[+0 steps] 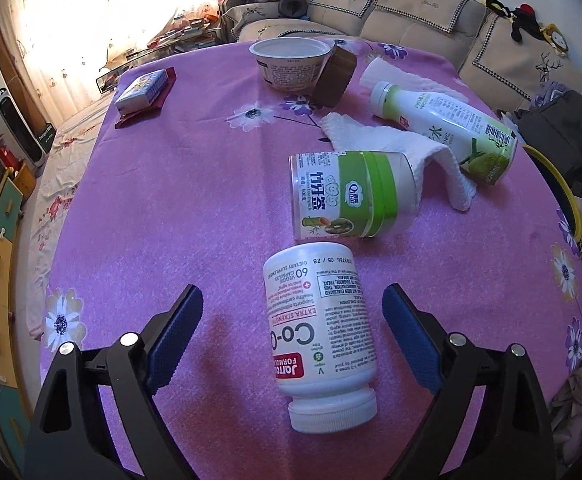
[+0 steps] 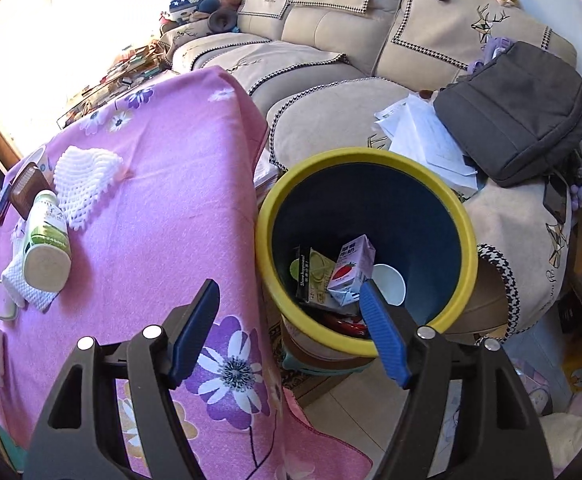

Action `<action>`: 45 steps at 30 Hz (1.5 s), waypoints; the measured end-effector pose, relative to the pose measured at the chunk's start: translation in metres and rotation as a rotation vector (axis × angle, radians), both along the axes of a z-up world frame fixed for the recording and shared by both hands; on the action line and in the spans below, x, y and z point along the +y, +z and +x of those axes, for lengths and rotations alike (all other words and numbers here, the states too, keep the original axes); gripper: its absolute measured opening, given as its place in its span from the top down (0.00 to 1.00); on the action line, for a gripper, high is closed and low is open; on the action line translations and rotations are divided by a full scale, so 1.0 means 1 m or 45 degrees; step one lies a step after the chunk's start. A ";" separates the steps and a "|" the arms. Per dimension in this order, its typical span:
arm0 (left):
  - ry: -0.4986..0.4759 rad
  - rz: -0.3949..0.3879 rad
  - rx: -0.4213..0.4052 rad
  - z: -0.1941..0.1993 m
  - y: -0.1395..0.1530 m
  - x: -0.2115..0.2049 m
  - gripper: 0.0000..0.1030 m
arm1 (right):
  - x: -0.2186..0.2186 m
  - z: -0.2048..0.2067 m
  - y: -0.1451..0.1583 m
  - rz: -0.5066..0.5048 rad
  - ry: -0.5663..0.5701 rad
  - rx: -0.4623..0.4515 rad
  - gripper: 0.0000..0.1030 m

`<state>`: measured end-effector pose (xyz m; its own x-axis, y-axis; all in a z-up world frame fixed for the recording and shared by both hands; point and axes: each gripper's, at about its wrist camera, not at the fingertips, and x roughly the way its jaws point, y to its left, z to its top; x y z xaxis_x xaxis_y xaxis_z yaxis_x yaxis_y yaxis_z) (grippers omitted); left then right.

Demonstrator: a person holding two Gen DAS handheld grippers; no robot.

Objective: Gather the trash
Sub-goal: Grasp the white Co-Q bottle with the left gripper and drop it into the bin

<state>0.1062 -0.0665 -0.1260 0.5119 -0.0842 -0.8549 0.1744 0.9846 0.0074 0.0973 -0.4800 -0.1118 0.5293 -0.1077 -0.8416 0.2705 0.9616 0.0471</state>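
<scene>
The left gripper (image 1: 293, 312) is seen with its blue-padded jaws spread wide on either side of a white plastic supplement bottle with red lettering (image 1: 319, 332), which lies on its side on the pink flowered tablecloth (image 1: 171, 208); neither pad is touching it, so nothing is gripped. Just beyond the bottle, a clear plastic jar with a green and white label (image 1: 351, 194) is found on its side, and a white quilted cloth (image 1: 395, 148) is draped against it. A white drink bottle with a green label (image 1: 447, 128) is lying across that cloth. Farther back, a white paper cup (image 1: 291, 62) is set beside a brown box (image 1: 335, 76), and a small blue and white carton (image 1: 143, 90) is placed near the far left edge.

The right gripper (image 2: 289, 328) is held partly open and empty above the table's edge. Beside the table stands a round bin with a yellow rim and dark blue inside (image 2: 467, 240), in which a purple and white milk carton (image 2: 351, 268), a green packet and a white bowl are collected.
</scene>
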 end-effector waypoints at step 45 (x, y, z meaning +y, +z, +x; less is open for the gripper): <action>-0.859 -0.145 -0.126 0.013 0.074 -0.299 0.53 | -0.084 -0.081 0.026 -0.045 -0.197 -0.130 0.33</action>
